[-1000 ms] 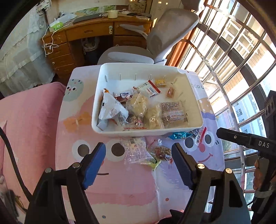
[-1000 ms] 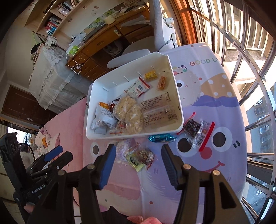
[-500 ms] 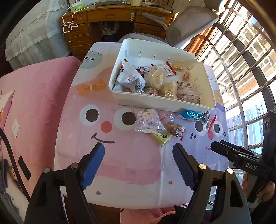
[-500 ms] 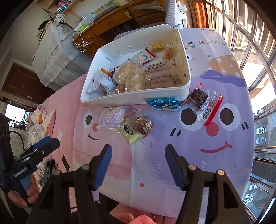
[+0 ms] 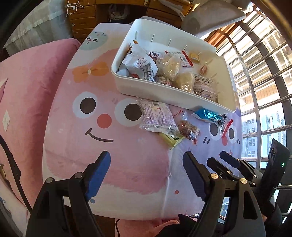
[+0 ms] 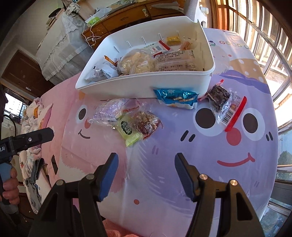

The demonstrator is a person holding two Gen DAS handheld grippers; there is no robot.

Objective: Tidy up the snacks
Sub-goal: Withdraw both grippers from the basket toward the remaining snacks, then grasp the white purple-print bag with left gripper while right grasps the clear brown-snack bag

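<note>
A white bin [image 5: 164, 94] [image 6: 127, 85] holds several wrapped snacks. In front of it on the cartoon tablecloth lie loose snacks: a clear purple-print pack [image 5: 157, 116] [image 6: 109, 111], a green packet [image 5: 171, 139] [image 6: 127, 130], a brown nut bar [image 5: 188, 128] [image 6: 147, 122], a blue foil pack [image 5: 208, 115] [image 6: 176, 98] and a dark bar with a red strip [image 6: 220, 100]. My left gripper [image 5: 147, 164] is open and empty above the near cloth. My right gripper [image 6: 146, 165] is open and empty, near the table's front edge; it also shows in the left wrist view [image 5: 230, 162].
A pink bed [image 5: 27, 87] lies left of the table. A grey office chair [image 5: 211, 12] and a wooden desk [image 6: 127, 16] stand behind the bin. Window bars [image 5: 264, 73] run along the right side.
Both grippers have drawn back toward the table's near edge and lower, so the bin and loose snacks sit farther from the fingers. Both stay open and empty.
</note>
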